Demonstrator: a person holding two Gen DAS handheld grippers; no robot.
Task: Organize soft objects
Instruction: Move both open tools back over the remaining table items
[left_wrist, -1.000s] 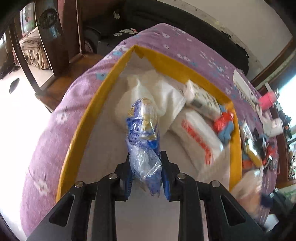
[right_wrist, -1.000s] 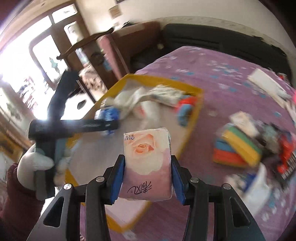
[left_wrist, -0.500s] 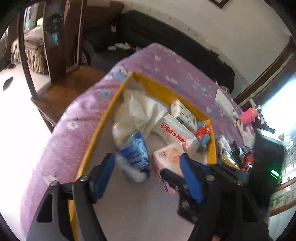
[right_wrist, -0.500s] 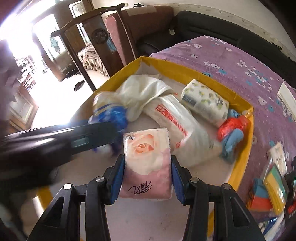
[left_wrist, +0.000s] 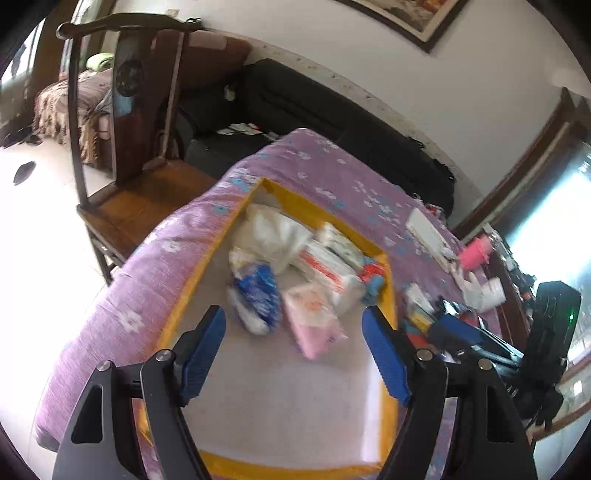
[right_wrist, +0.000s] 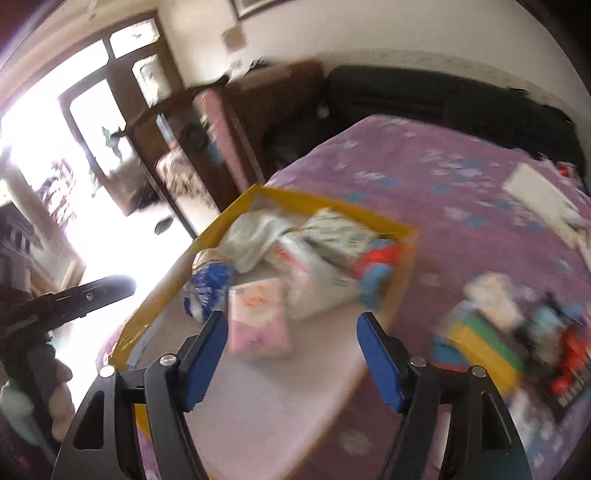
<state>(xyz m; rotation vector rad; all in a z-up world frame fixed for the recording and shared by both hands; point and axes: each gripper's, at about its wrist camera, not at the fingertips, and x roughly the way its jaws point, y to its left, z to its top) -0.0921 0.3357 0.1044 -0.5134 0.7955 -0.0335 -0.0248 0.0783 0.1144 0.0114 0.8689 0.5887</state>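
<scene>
A yellow-rimmed tray (left_wrist: 389, 280) (right_wrist: 166, 295) lies on the purple bedspread. In it lie a pink rose tissue pack (left_wrist: 314, 321) (right_wrist: 258, 317), a blue-and-clear plastic packet (left_wrist: 258, 299) (right_wrist: 207, 291), a white cloth (left_wrist: 273, 232), a white pack with red print (left_wrist: 325, 269) and a patterned tissue pack (right_wrist: 340, 236). My left gripper (left_wrist: 293, 354) is open and empty above the tray's near half. My right gripper (right_wrist: 288, 358) is open and empty just short of the pink pack.
A wooden chair (left_wrist: 140, 122) stands left of the bed. Coloured sponges (right_wrist: 480, 343), a pink cup (left_wrist: 476, 254) and other small items lie on the bedspread right of the tray. The other hand-held gripper shows at the left edge (right_wrist: 74, 299).
My left gripper let go of the blue packet and pulled back. My right gripper let go of the pink tissue pack, which now lies in the tray, and drew back.
</scene>
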